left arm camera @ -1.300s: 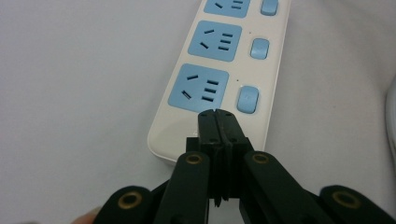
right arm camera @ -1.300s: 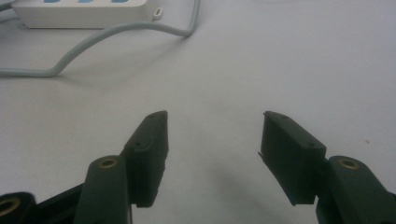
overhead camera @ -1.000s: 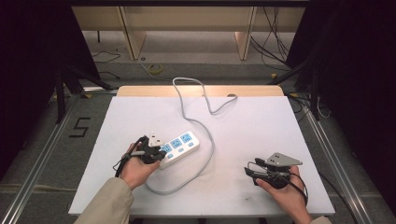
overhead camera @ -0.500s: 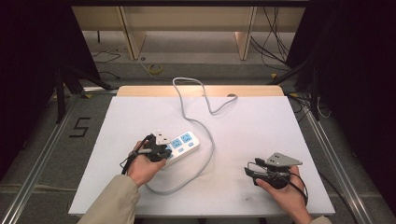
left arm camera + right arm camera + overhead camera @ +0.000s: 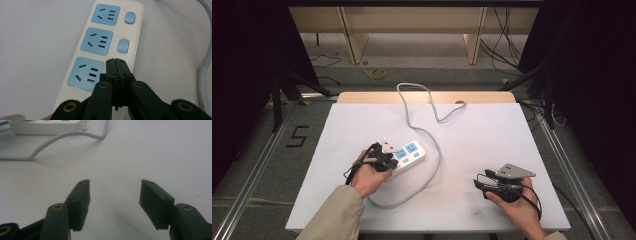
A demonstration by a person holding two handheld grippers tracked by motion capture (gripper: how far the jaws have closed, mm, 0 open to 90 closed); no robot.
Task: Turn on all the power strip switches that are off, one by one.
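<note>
One white surface (image 5: 472,150) carried everything here, and the largest thing on it was a white power strip (image 5: 404,155) with three blue sockets, lying left of centre with its grey cable (image 5: 432,165) looping round its near side and trailing off over the far edge.

Compared with a second earlier, the left gripper (image 5: 384,159) had moved from the strip's near-left end up onto the strip itself. In the left gripper view its jaws were pressed together with nothing between them, and their joined tip (image 5: 115,65) sat over the strip's face just beside the nearest socket (image 5: 86,73), in line with the two blue rocker switches farther along (image 5: 123,46) (image 5: 130,17). The nearest switch was hidden under the jaws, so whether the tip was actually touching it could not be told. That advance suggested the work in hand was pressing that switch with the closed tip; judged from this, the push was at or near contact and not clearly finished. The strip had shifted little, if at all.

The right gripper (image 5: 480,183) had stayed where it was, held low over bare surface near the front right, well apart from the strip. Its jaws were spread wide and empty (image 5: 113,195), pointing toward the strip and cable seen at the top of its own view.
</note>
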